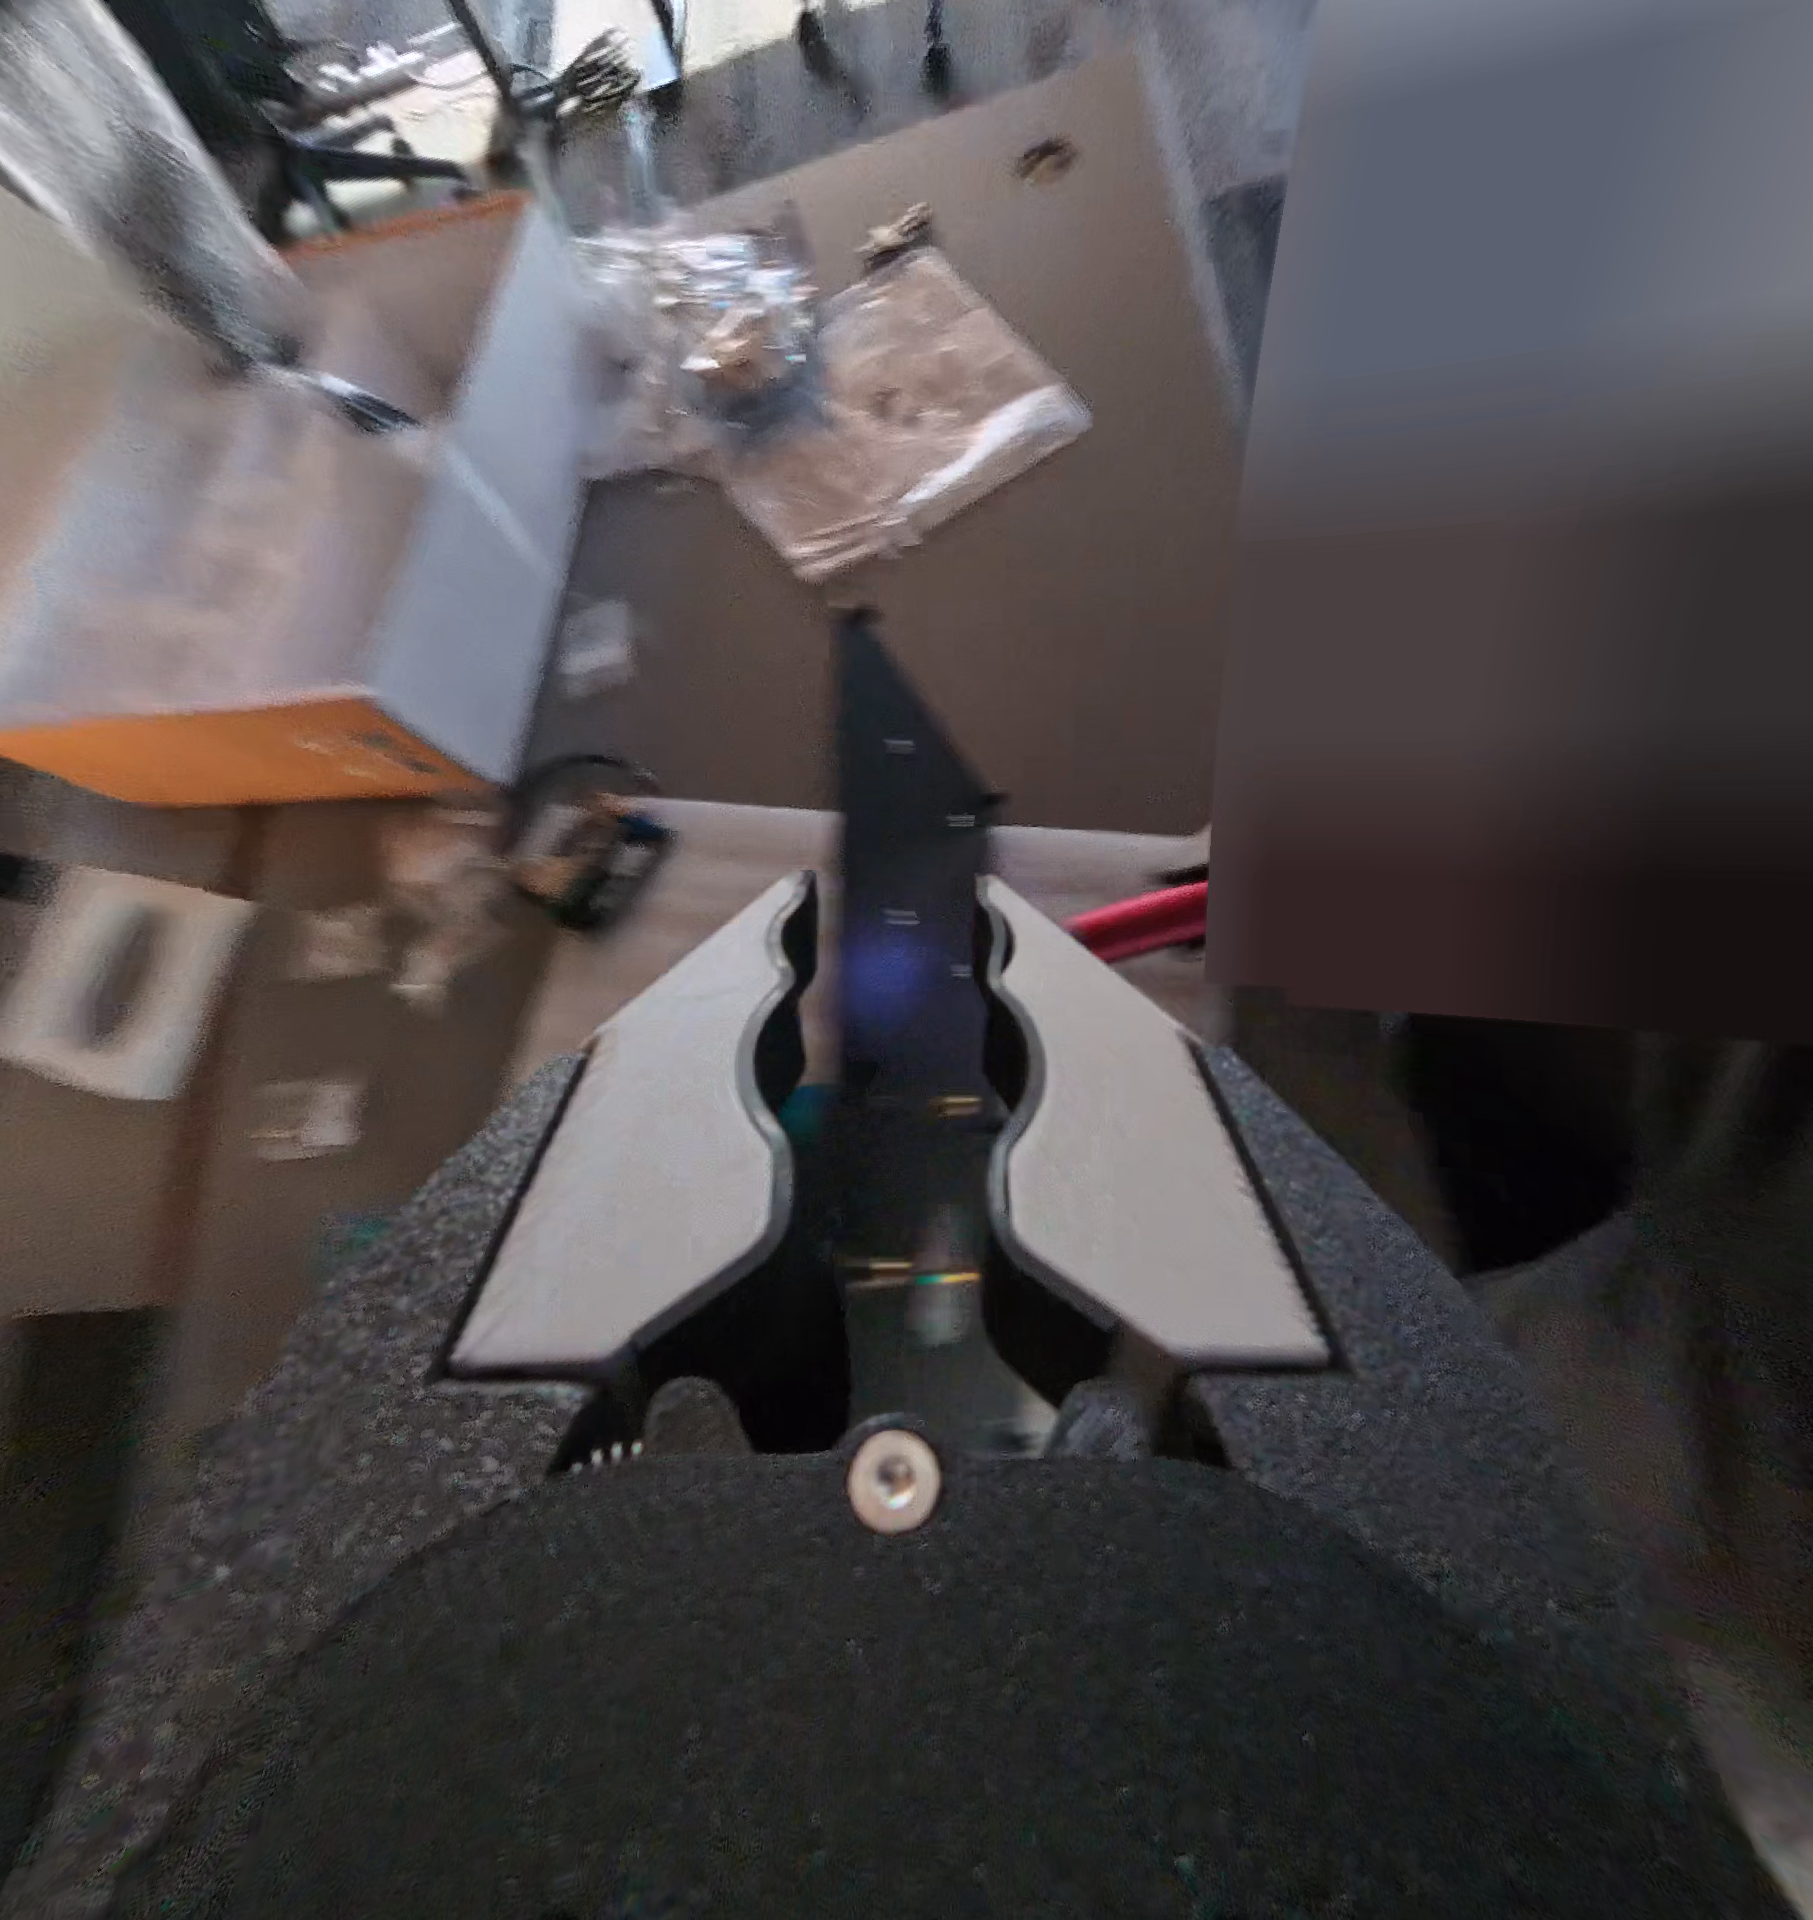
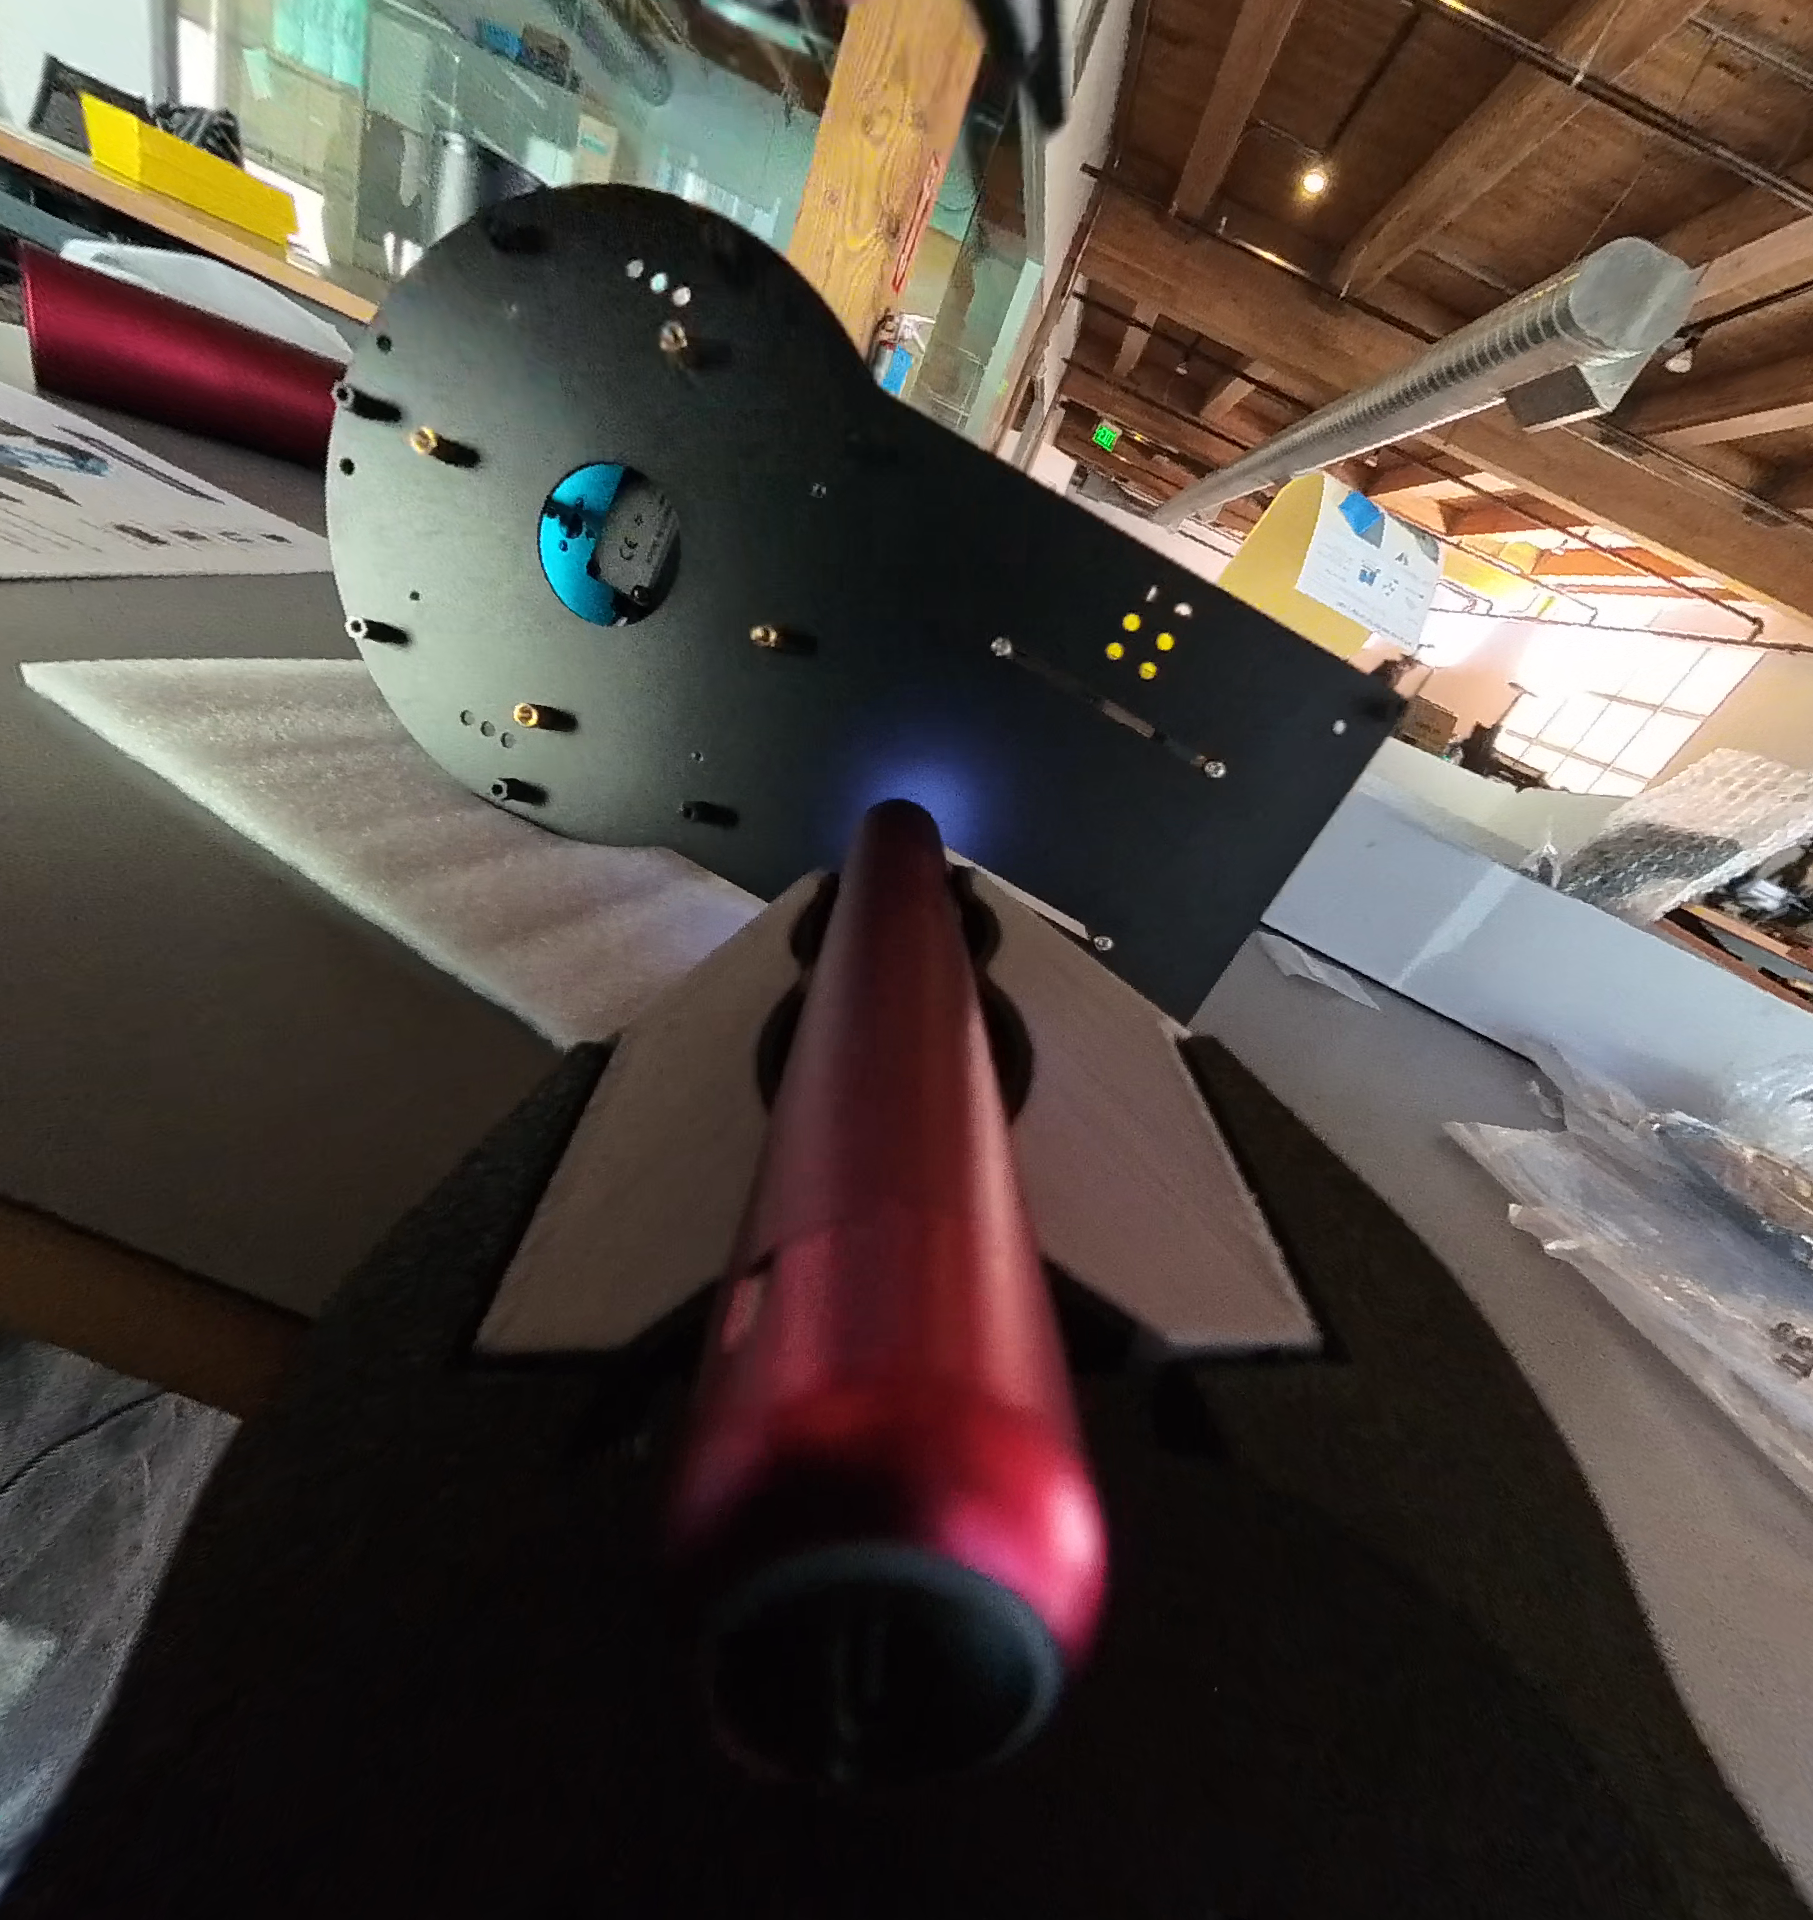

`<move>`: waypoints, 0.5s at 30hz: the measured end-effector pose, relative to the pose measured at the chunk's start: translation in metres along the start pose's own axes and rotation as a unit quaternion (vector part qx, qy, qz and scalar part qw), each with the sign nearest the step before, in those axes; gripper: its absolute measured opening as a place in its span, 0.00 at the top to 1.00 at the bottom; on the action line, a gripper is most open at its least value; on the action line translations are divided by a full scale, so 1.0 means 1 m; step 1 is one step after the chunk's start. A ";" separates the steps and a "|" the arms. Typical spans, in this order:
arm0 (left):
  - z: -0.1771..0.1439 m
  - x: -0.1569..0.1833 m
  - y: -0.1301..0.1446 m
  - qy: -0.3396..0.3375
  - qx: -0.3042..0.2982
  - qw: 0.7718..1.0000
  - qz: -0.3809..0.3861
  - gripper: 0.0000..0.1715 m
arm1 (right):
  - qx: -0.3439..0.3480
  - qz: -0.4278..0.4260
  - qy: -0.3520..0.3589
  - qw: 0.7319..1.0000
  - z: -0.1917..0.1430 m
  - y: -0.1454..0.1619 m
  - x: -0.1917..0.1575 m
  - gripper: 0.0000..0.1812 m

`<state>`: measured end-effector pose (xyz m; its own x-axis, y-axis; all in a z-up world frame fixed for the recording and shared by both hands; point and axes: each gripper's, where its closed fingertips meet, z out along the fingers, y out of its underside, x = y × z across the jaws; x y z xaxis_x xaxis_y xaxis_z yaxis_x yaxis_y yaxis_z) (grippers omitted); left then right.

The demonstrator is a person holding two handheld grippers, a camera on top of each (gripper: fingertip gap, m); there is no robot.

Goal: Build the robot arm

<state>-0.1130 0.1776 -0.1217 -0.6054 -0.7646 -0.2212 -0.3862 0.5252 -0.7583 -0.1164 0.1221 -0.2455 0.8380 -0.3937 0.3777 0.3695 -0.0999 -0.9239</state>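
I'm looking into a workshop with wooden ceiling beams (image 2: 1401, 156) and a grey worktop (image 2: 206, 935) strewn with packaging. My left gripper (image 1: 897, 894) has its tongs pressed in on the edge of a black plate (image 1: 907, 790), which runs lengthwise between the fingers and juts out past their tips. In the right wrist view that same black plate (image 2: 829, 582) stands on edge above a white foam sheet (image 2: 362, 790), a round end to the left, a straight-edged end to the right, with brass standoffs and a blue-ringed hole. My right gripper (image 2: 891, 883) pinches a red cylindrical tool (image 2: 881, 1195), whose tip is at the plate's face; I cannot tell if it touches. Clear plastic bags (image 2: 1712, 1247) lie to the right, a red tube (image 2: 175, 358) behind.
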 end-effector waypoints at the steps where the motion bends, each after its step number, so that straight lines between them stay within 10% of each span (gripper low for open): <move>1: -0.004 -0.025 -0.009 -0.022 -0.019 0.999 0.034 0.85 | 0.002 0.006 0.000 1.000 0.000 0.000 0.000 0.89; 8: 0.048 -0.054 0.017 0.216 -0.219 0.947 0.092 0.88 | -0.004 0.029 -0.030 0.999 -0.003 -0.002 0.007 0.89; 15: 0.092 -0.109 0.021 0.080 -0.251 0.961 0.081 0.86 | -0.046 0.118 -0.248 0.961 -0.021 -0.021 0.025 0.89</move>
<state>0.0094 0.2377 -0.1695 -0.7700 -0.6112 -0.1832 -0.5406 0.7774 -0.3217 -0.1120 0.0952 -0.2181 0.9906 0.0657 0.1200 0.1287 -0.1499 -0.9803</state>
